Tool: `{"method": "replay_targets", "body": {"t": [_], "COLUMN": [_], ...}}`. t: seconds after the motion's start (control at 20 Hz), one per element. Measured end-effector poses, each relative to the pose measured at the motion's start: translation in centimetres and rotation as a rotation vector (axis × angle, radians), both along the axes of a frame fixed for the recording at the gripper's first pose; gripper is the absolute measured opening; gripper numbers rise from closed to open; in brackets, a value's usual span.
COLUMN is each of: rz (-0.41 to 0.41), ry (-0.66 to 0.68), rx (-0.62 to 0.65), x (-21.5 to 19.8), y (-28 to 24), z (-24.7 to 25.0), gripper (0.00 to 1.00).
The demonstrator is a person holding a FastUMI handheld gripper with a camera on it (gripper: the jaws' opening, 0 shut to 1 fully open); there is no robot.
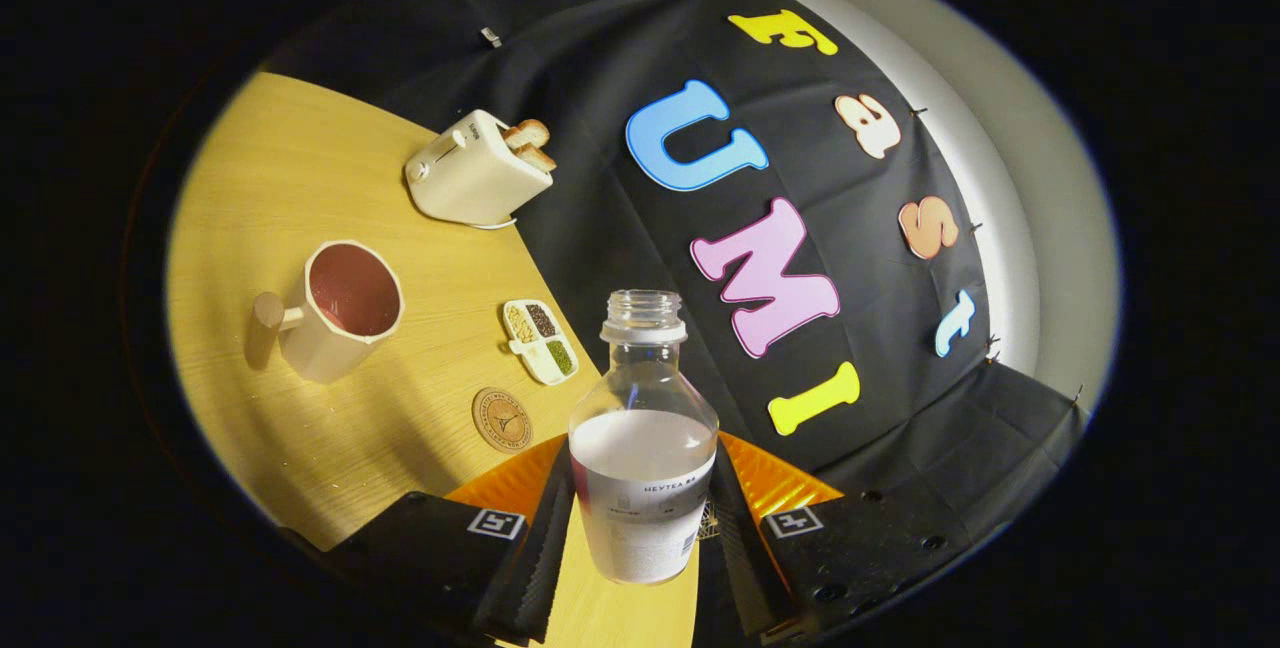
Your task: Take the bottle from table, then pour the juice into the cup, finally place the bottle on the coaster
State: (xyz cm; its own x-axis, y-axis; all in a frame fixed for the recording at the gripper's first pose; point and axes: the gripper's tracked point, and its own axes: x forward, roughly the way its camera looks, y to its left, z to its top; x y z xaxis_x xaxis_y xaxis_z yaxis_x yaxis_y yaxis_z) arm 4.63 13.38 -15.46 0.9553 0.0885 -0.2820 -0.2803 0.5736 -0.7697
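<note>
Tool (642, 528) clamped on the bottle (643, 448), both fingers (535, 548) pressed against its lower labelled body, one each side. Bottle uncapped, part full of pale liquid, held above the table (300, 178), view rolled so the table tilts away left. Looks like the carry-to-cup step: lifted, pour not begun.

Just beyond the fingers to the left, the round coaster (502, 419) lies flat on the table. A bit farther, a small divided dish (541, 341) of seeds. Left of that and well apart from the bottle, the cup (340, 310), handle pointing left, mouth open and looks empty. Farthest, a toaster (478, 169) with bread in it.

To do it well: keep the grip firm, bring the neck over the cup's mouth before tipping, tilt slowly as the liquid sits high, steer clear of the dish, save the coaster for last.
</note>
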Motion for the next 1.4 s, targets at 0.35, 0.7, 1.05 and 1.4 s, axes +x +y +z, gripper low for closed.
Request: {"method": "replay_targets", "body": {"t": [0.35,0.7,1.05,1.4], "rz": [0.074,0.147,0.197,0.236], "ry": [-0.024,-0.023,-0.043,-0.064], "rx": [-0.161,-0.280,-0.391,-0.476], "x": [0.7,0.7,0.9,1.3], "y": [2.0,4.1,5.5,6.5], "z": [-0.4,-1.8,-2.4,-2.6], "gripper": [0.71,0.71,0.71,0.71]}}
